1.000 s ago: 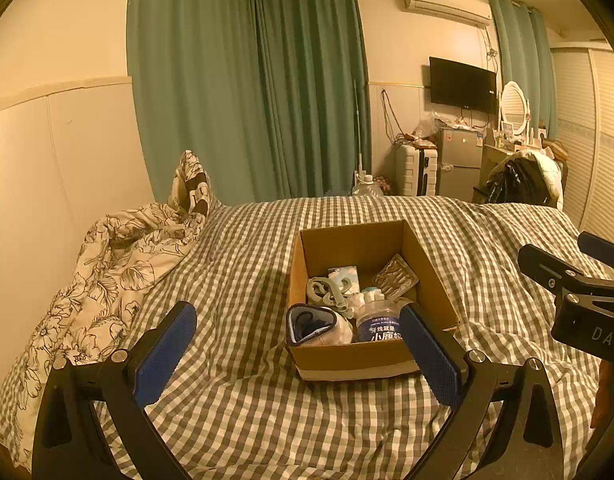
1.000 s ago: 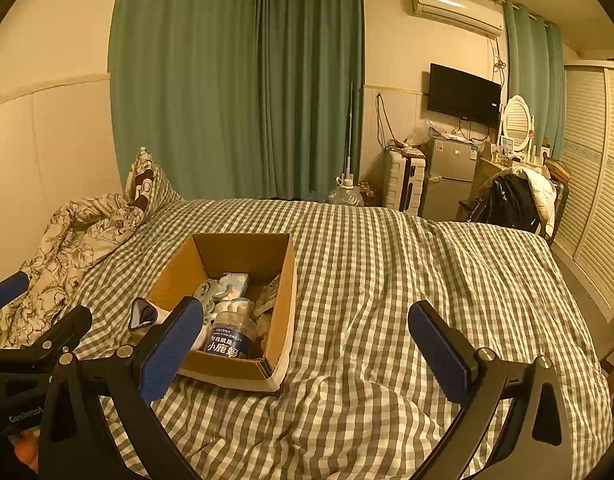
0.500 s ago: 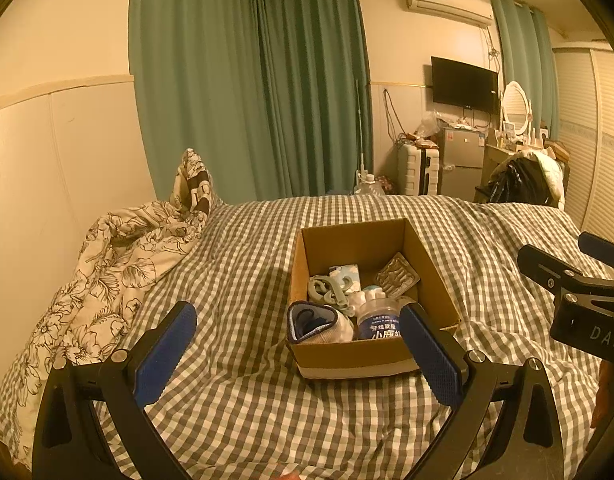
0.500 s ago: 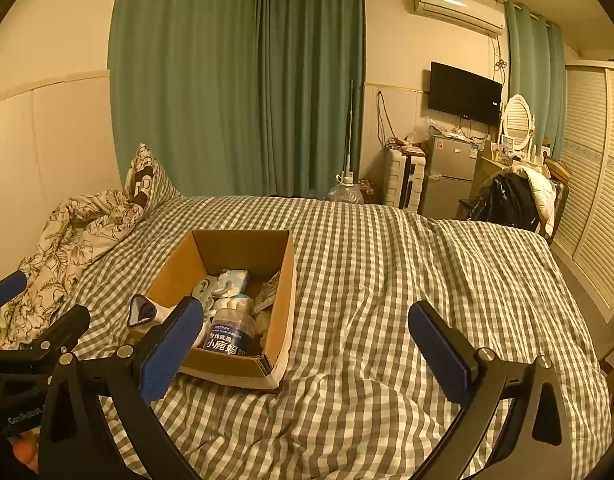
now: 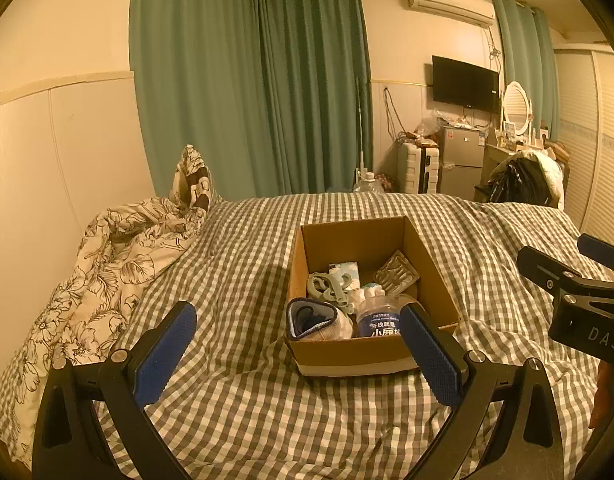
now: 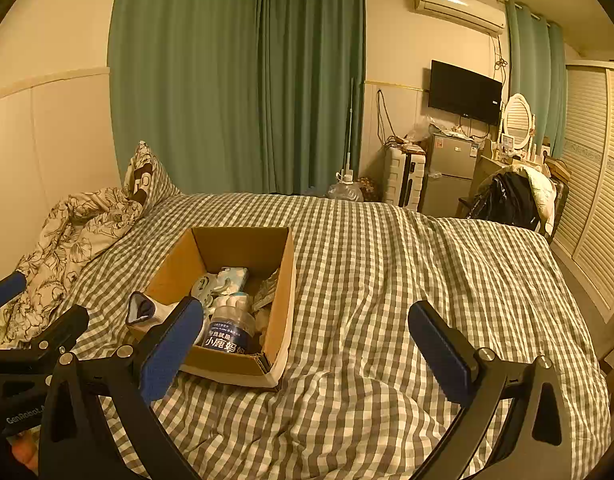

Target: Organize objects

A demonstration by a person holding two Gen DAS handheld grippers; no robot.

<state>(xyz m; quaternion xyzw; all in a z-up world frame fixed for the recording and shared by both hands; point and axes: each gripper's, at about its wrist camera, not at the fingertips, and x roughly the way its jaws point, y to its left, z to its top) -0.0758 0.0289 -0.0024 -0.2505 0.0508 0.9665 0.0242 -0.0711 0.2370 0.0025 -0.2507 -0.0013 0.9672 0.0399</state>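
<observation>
I see a warm-lit bedroom: green curtains (image 5: 267,80), a checked bed (image 5: 247,260), wall television (image 5: 465,84), air conditioner (image 5: 447,0), small fridge (image 5: 461,158).

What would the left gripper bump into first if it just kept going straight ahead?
Probably the cardboard box on the checked bedspread. The left gripper is open, with the box's near wall lying between its fingers. Depth is hard to judge, so it might pass just over the wall and meet the plastic bottle inside.

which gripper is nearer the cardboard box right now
Left. The left gripper hangs just short of the cardboard box, nearly lined up with it, jaws open. The right gripper sits off the box's right side over the checked blanket.
</observation>
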